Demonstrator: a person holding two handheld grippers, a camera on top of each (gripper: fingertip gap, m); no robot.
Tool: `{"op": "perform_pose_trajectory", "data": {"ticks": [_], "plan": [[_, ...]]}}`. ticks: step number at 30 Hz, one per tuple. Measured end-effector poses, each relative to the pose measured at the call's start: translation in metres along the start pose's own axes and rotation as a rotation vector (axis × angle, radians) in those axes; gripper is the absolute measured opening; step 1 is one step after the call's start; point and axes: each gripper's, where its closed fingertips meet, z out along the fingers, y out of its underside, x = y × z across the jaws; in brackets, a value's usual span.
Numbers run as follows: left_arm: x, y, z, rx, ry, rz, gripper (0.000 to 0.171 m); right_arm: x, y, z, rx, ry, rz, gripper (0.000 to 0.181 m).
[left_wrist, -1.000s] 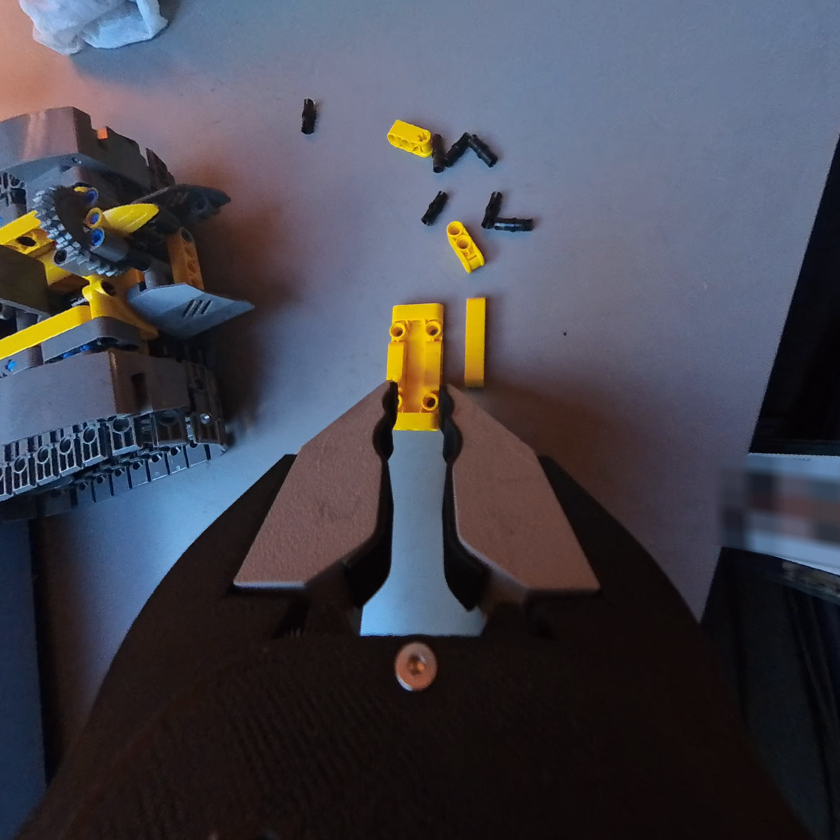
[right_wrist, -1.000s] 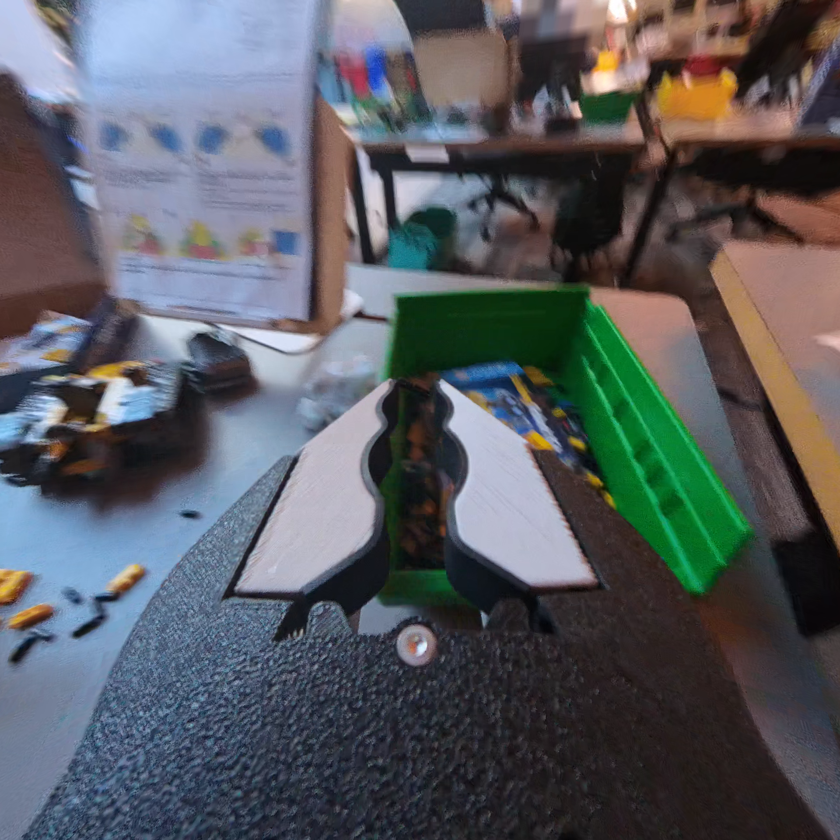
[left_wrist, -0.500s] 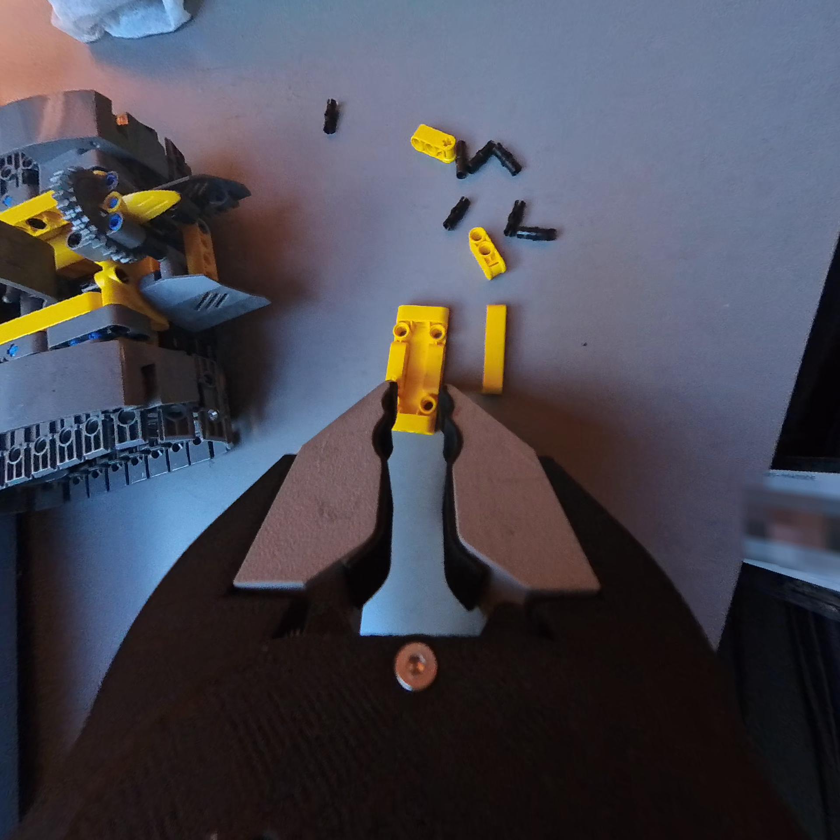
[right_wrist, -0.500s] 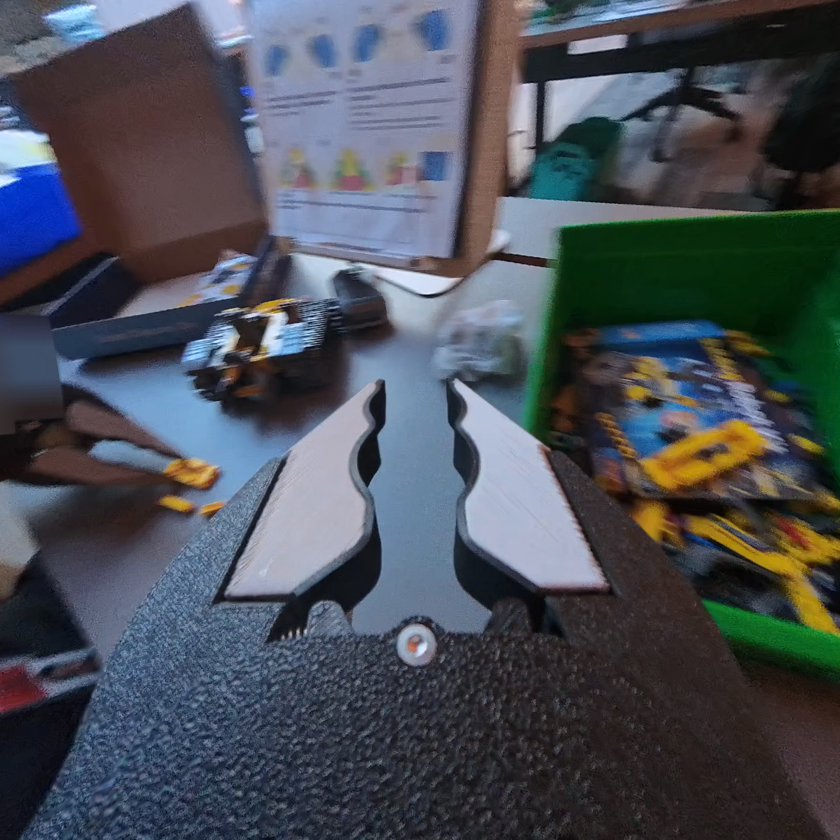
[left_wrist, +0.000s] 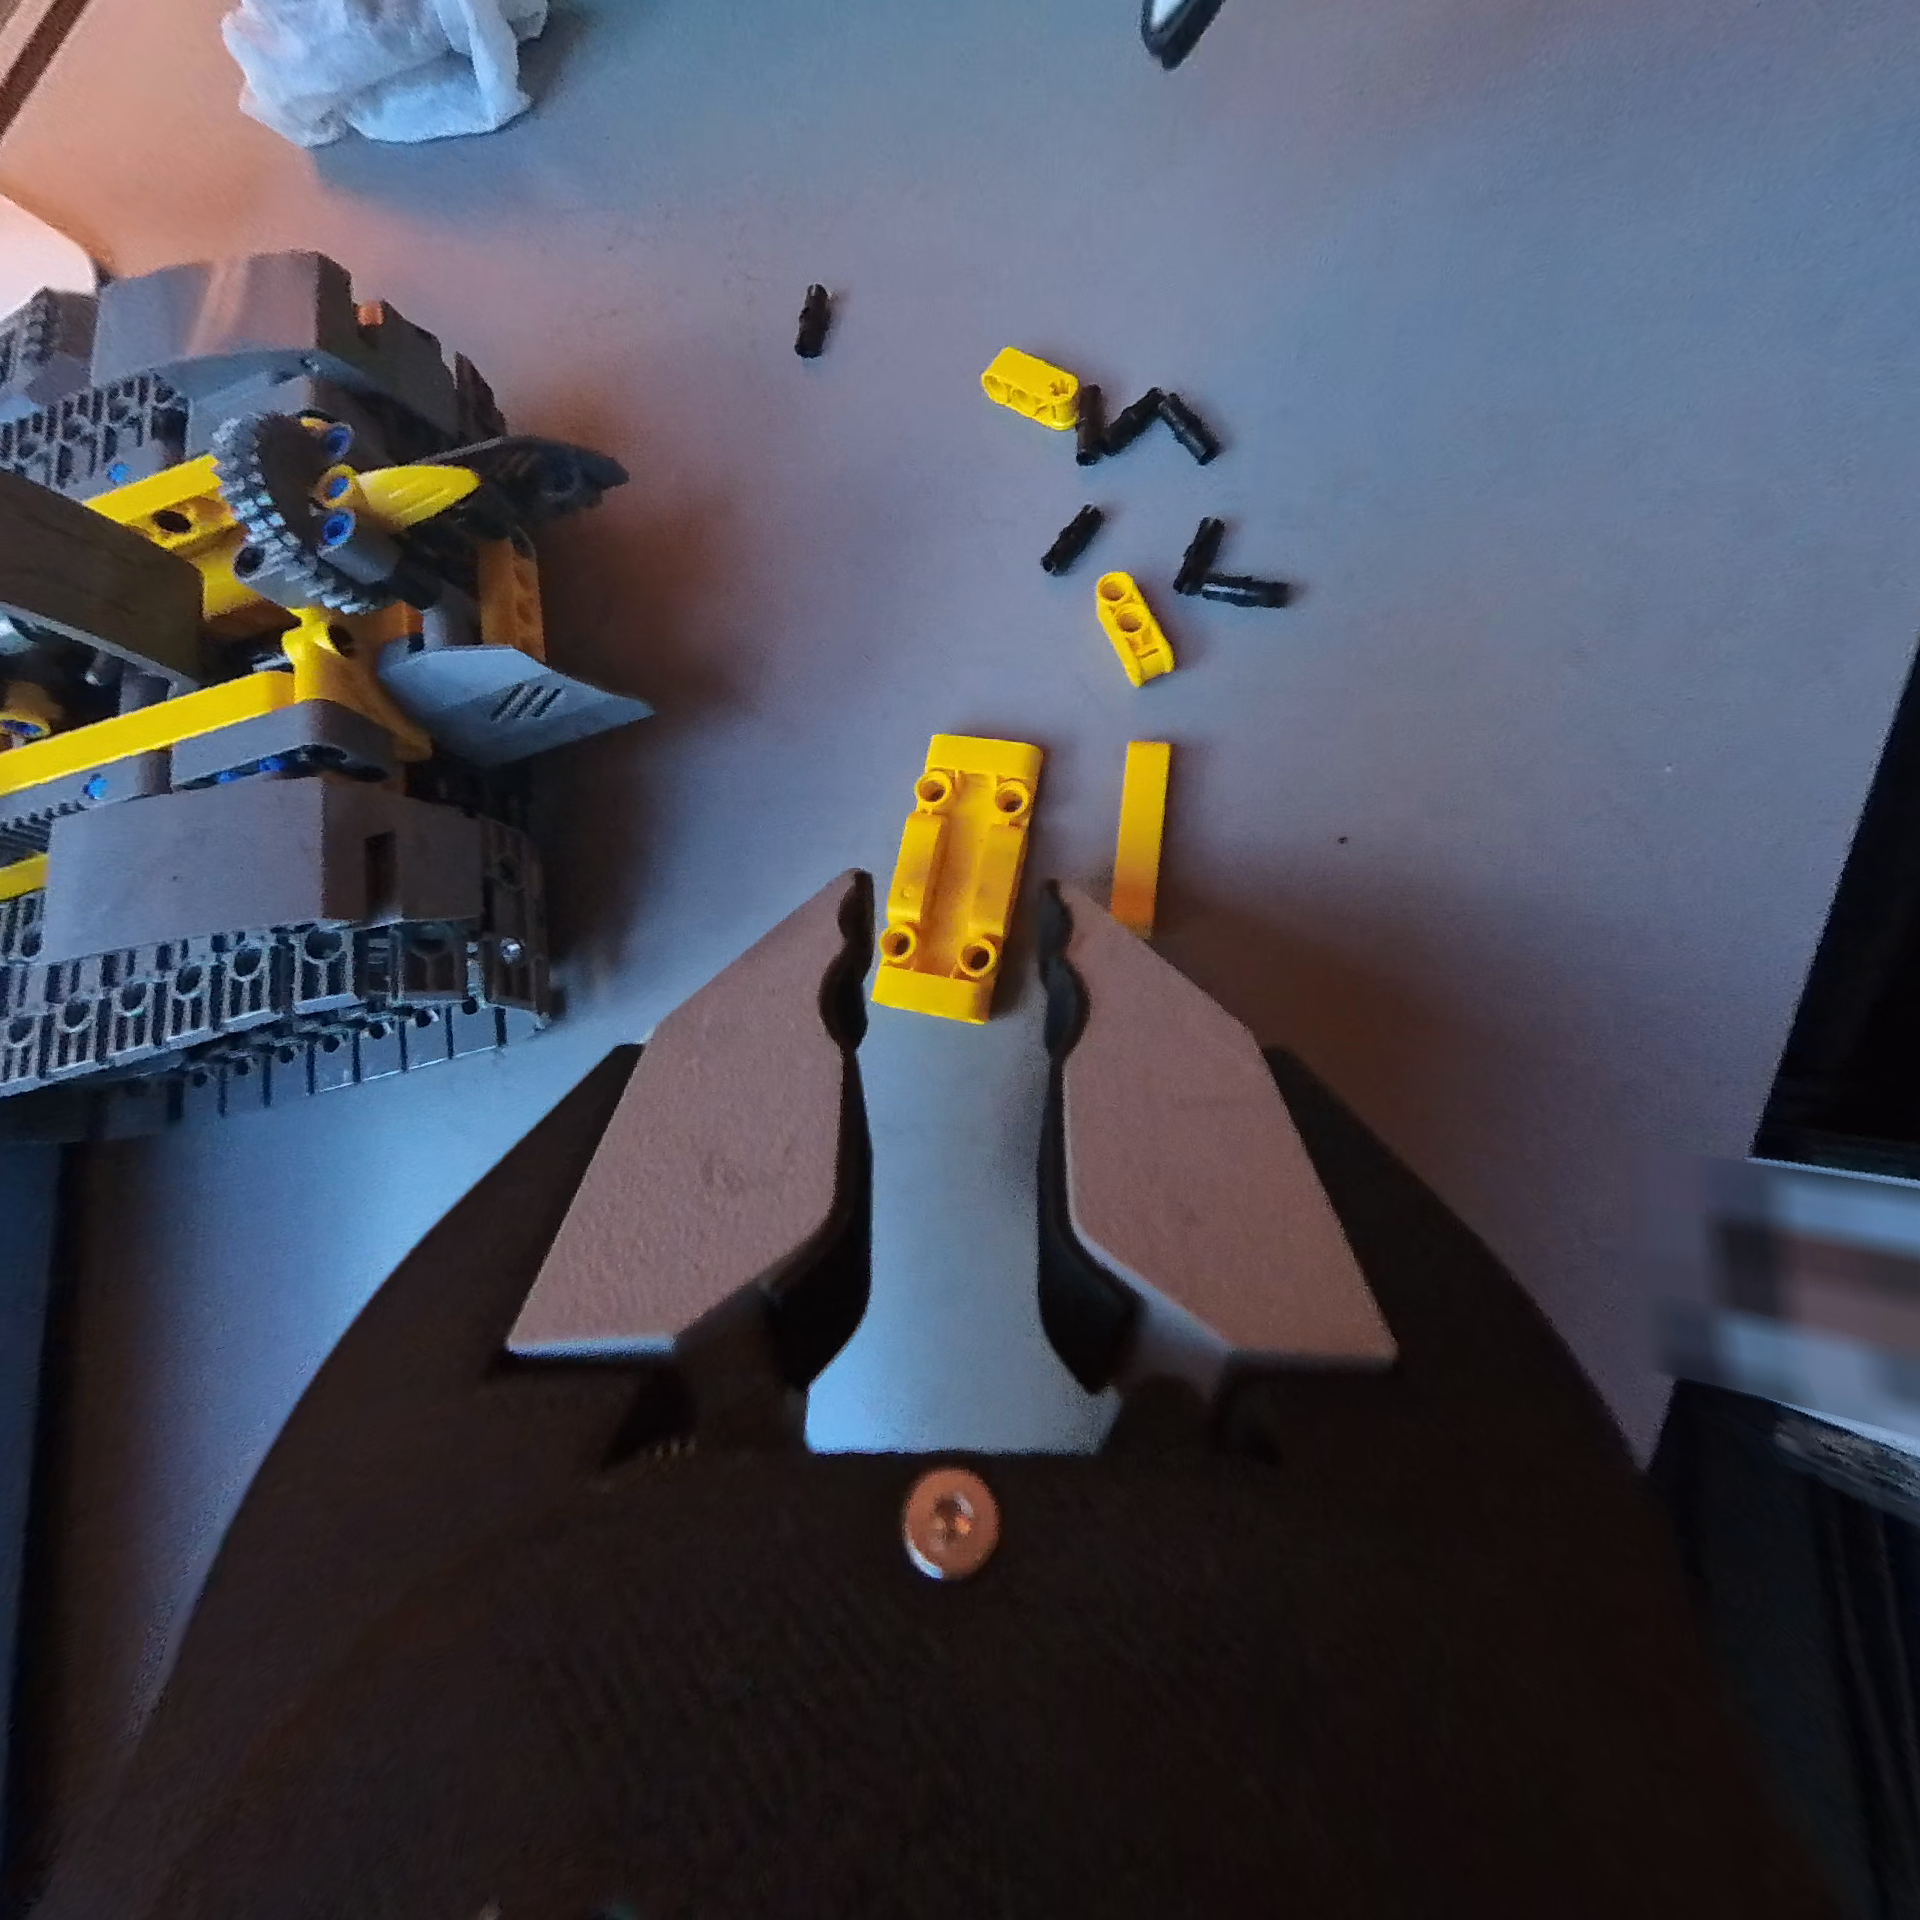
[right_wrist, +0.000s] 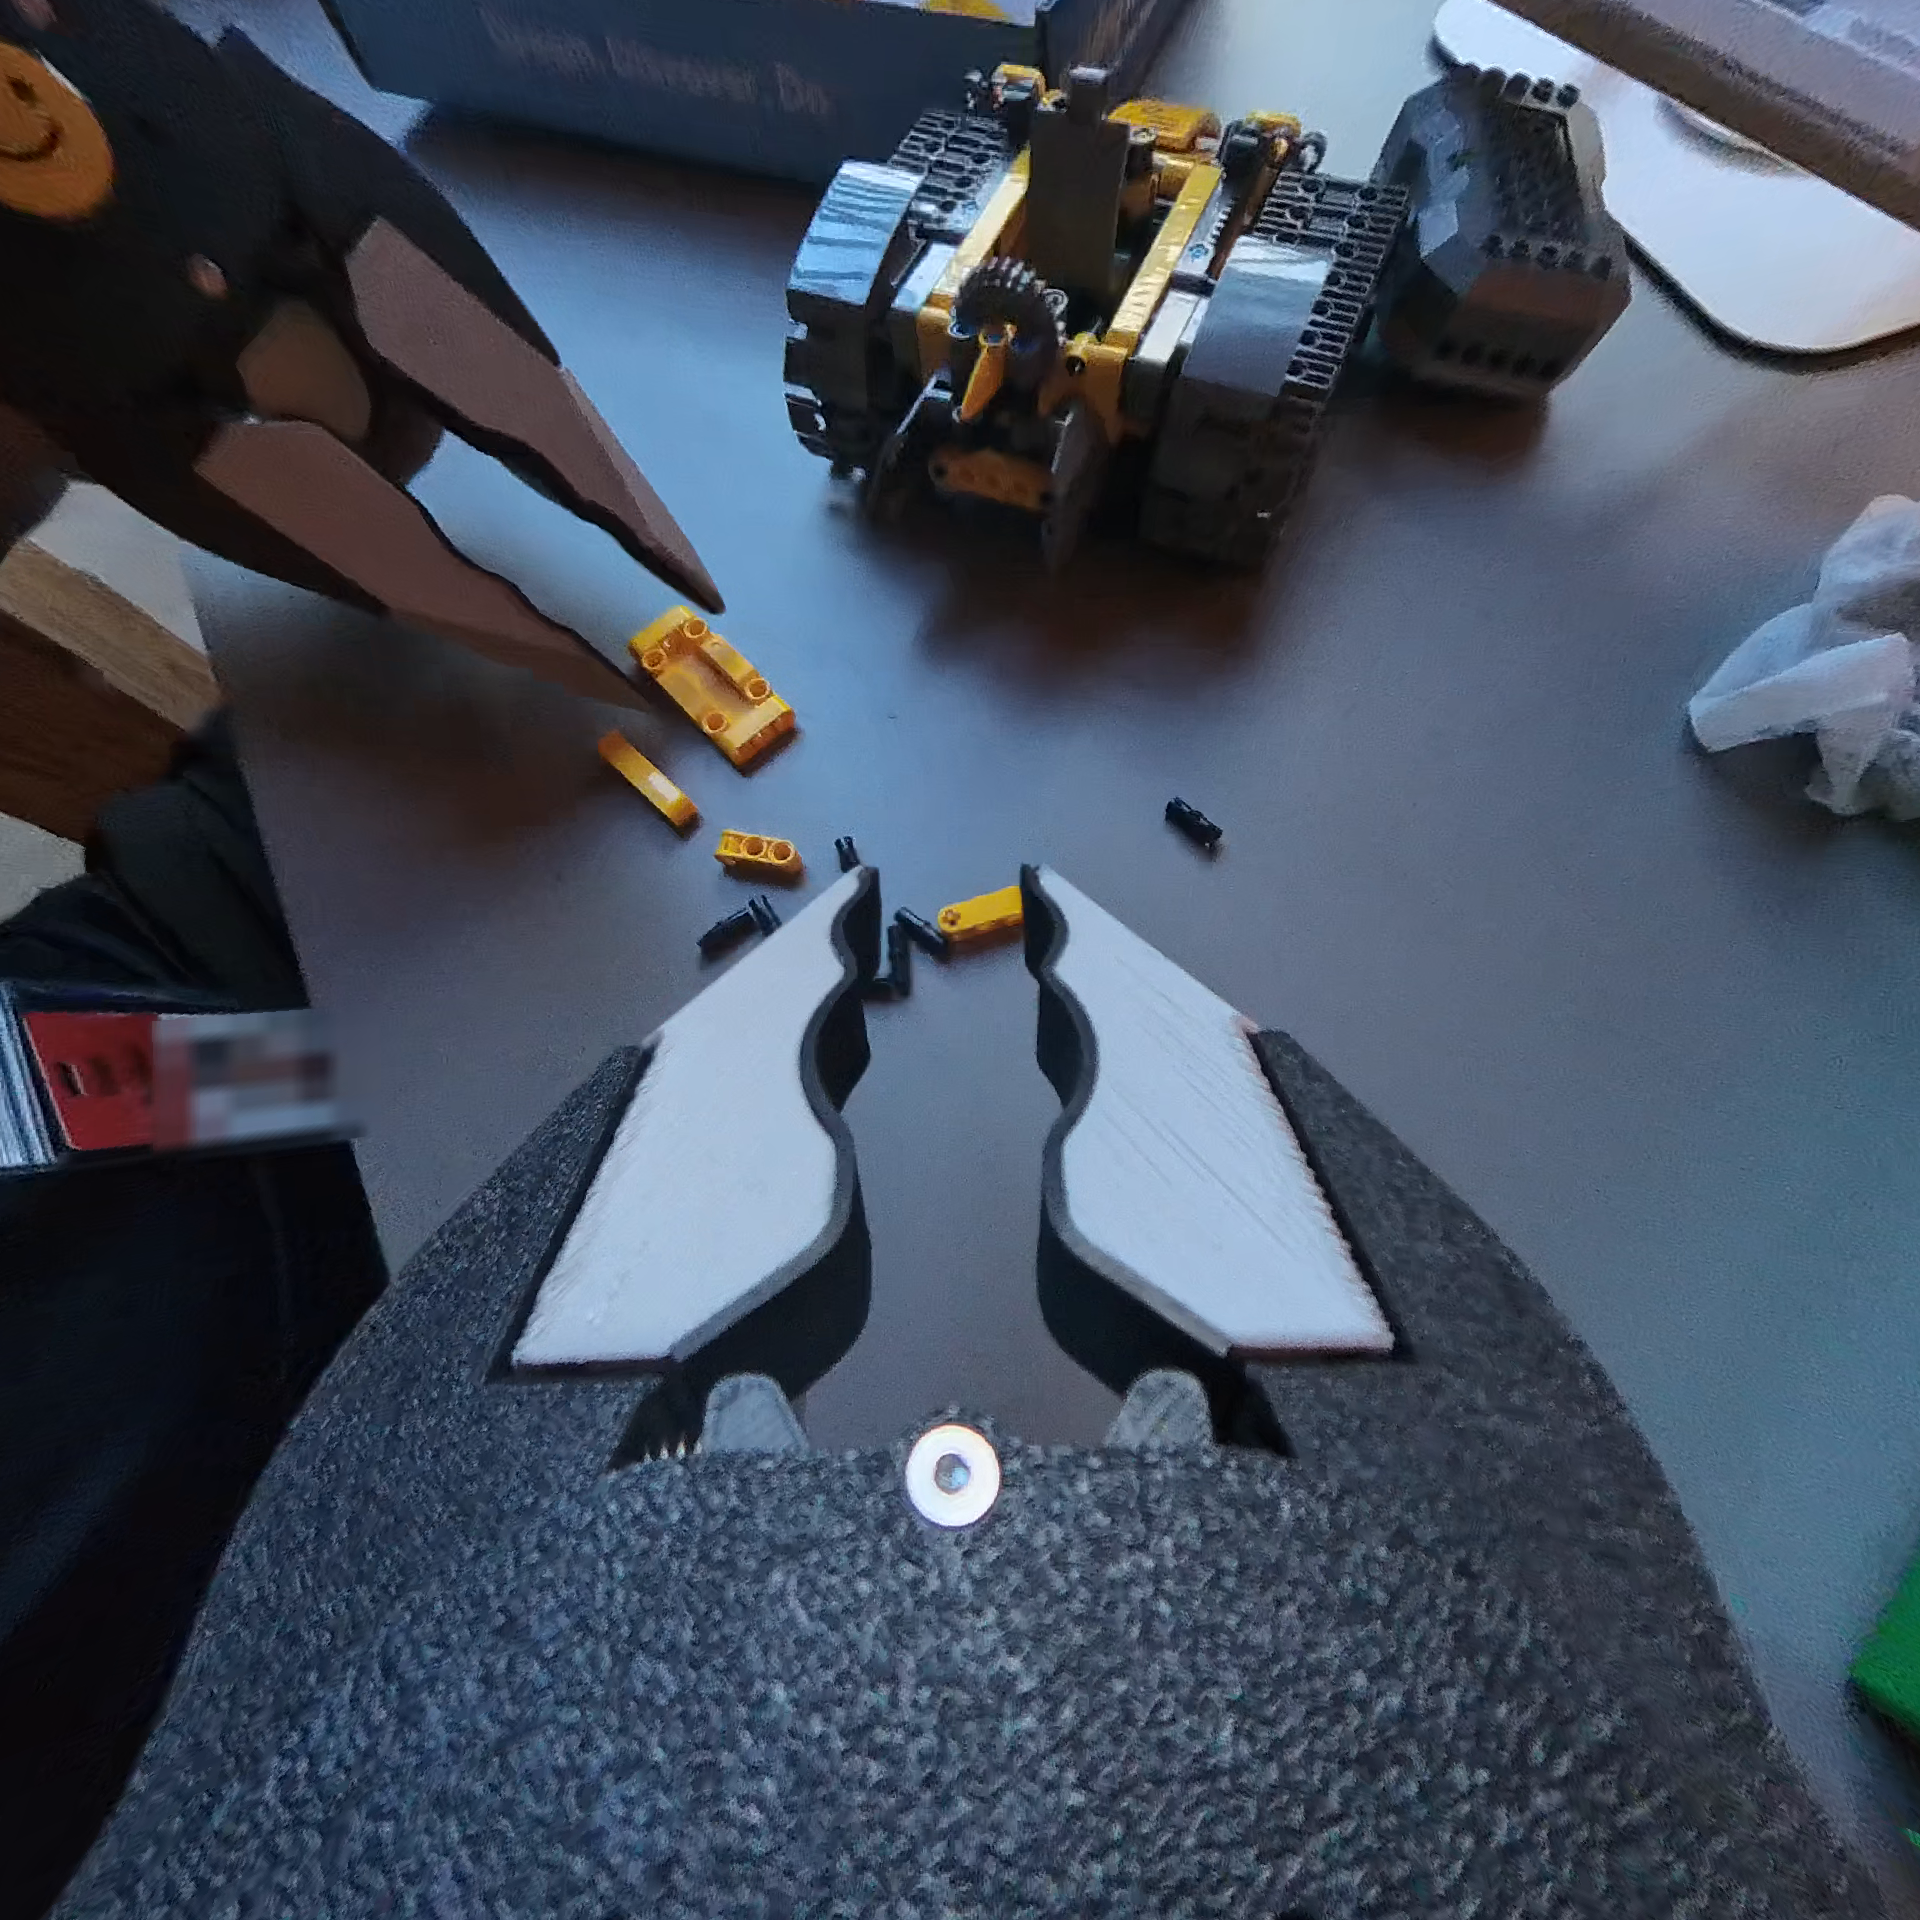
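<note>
Left wrist view: the left gripper (left_wrist: 951, 883) hangs over the grey tabletop (left_wrist: 1455, 312) with its jaws parted and empty. Between the tips lies a flat yellow plate (left_wrist: 958, 875) with four round holes, its near end inside the gap, a sliver of space on each side. Just beside it, toward the tabletop's right edge, lies a narrow yellow bar (left_wrist: 1141, 836). Farther out sit two short yellow beams (left_wrist: 1029, 387), (left_wrist: 1132, 627) among scattered black pins (left_wrist: 1143, 421). At the left edge stands a grey-and-yellow tracked brick vehicle (left_wrist: 260, 727); a crumpled white wad (left_wrist: 384, 62) lies at the far left corner.

Right wrist view: the right gripper (right_wrist: 948, 883) is low over the dark tabletop (right_wrist: 1351, 831), jaws wide apart and holding nothing. Just past its tips lie a short yellow beam (right_wrist: 982, 914) and several black pins (right_wrist: 904, 945). The left gripper (right_wrist: 665, 649) reaches in from the left edge, its tips straddling the end of the yellow plate (right_wrist: 717, 686), with the yellow bar (right_wrist: 646, 779) and another beam (right_wrist: 758, 852) near. The tracked vehicle (right_wrist: 1091, 301) stands toward the far edge, a dark grey brick block (right_wrist: 1496, 218) touching its right side. The white wad (right_wrist: 1829, 675) lies at the right edge.
</note>
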Motion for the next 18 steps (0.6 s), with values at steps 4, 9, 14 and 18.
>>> {"op": "perform_pose_trajectory", "data": {"ticks": [4,9,14,18], "plan": [[0.006,0.002,0.006,0.005,0.043,-0.028,0.038,-0.011,0.002,0.003,-0.002,-0.073,-0.019,0.026],[0.007,-0.001,0.009,0.038,0.040,-0.040,0.034,0.010,0.026,0.001,-0.119,0.026,-0.068,0.026],[0.008,-0.003,0.011,0.047,0.041,-0.051,0.031,0.002,0.022,-0.006,-0.073,-0.040,-0.051,0.029],[0.008,-0.003,0.011,0.049,0.039,-0.046,0.030,-0.011,0.029,0.007,-0.118,-0.067,-0.121,0.029]]}}
